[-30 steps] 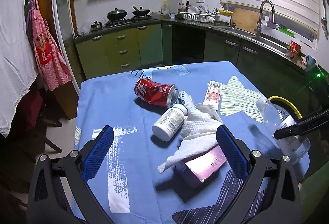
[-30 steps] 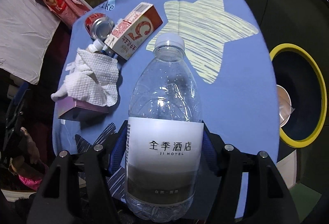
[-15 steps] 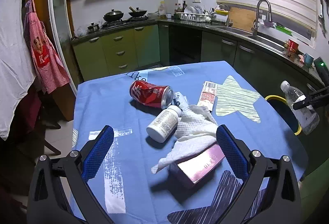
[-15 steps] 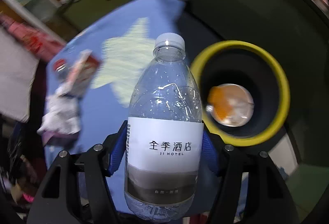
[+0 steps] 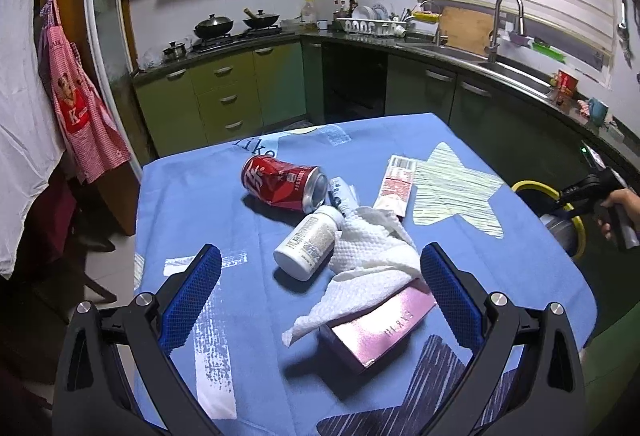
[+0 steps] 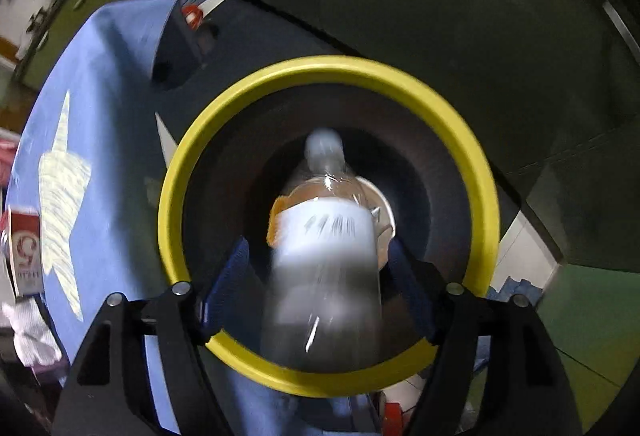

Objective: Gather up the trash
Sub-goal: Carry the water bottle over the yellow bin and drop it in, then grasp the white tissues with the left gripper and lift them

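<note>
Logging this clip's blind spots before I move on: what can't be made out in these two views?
- Bottle, right wrist view: motion blur makes its label unreadable, and contact with the fingers can't be judged.
- Bin bottom, right wrist view: the bottle covers most of a cup there.
- Box, left wrist view: partly under the tissue.
- Right gripper, left wrist view: cut off by the frame edge.
</note>
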Motion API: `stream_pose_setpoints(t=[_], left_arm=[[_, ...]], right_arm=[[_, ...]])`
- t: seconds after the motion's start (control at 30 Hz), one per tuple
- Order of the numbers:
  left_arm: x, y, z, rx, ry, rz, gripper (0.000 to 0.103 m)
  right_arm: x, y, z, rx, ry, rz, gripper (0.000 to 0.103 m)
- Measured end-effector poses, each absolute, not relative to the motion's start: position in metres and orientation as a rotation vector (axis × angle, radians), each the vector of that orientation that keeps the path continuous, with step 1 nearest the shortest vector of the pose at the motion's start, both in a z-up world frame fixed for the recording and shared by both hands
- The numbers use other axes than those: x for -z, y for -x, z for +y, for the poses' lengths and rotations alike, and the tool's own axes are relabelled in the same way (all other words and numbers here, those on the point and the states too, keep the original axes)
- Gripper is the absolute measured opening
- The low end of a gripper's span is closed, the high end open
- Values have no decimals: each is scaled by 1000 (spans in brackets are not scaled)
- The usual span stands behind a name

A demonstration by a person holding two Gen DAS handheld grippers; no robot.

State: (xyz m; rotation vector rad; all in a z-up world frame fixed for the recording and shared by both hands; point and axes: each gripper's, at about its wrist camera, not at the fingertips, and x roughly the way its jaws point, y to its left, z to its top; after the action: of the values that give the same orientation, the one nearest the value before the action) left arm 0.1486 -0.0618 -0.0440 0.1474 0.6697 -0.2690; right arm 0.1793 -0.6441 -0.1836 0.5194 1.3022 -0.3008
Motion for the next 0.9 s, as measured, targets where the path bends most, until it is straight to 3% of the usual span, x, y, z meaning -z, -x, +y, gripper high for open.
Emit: stream_pose_setpoints(t=[0.43,0.53,0.9], left_arm=[[65,-122,-83,651,-300,681,97],[74,-125,-80,717,-291,736,86],[67,-148,-90,797,-341,778,85]], right_arm=[[116,-109,-569,65,-418,1107,73],[112,-96,-555,31,-405,1098,73],[111,-96,-524,-31,-374,1100,73]])
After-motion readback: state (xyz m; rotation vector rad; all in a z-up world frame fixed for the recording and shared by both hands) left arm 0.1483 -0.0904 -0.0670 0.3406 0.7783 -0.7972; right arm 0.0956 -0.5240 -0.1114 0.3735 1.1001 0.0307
